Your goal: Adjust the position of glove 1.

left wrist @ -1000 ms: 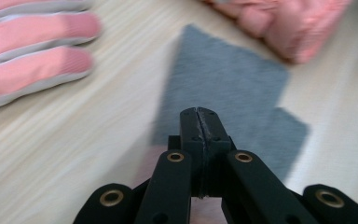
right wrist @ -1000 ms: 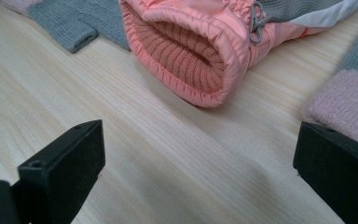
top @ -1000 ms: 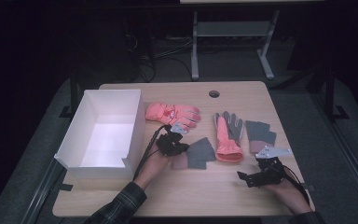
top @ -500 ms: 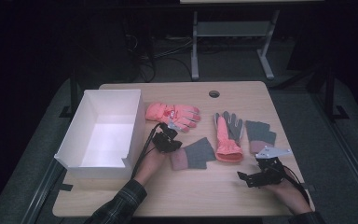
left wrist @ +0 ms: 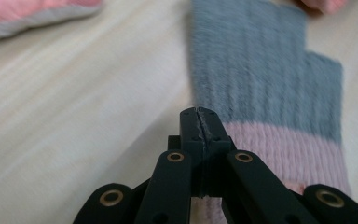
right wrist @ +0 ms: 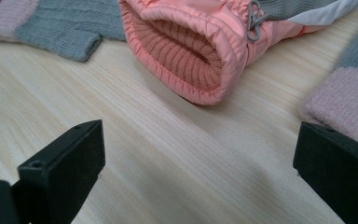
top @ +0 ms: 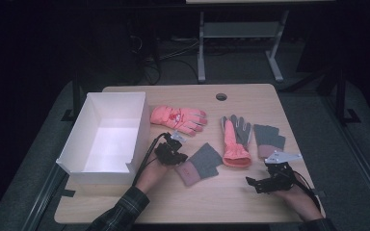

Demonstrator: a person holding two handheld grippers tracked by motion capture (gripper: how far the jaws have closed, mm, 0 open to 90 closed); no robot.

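**On the table: four gloves out, nothing boxed**

At nine o'clock on the table (top: pixel 221 211) the white box (top: pixel 140 126) stands empty. All the gloves lie outside it: a pink glove (top: pixel 178 118) at centre, a grey-palmed glove (top: pixel 235 137) and a knit glove (top: pixel 268 139) toward three. The nearer knit glove (top: pixel 203 162) lies at six, with the left gripper (left wrist: pixel 199 114) at its edge, jaws pressed together; whether they pinch wool I cannot tell. The right gripper (top: pixel 256 185) rests at five, jaws wide apart and empty. I'd judge the packing barely begun
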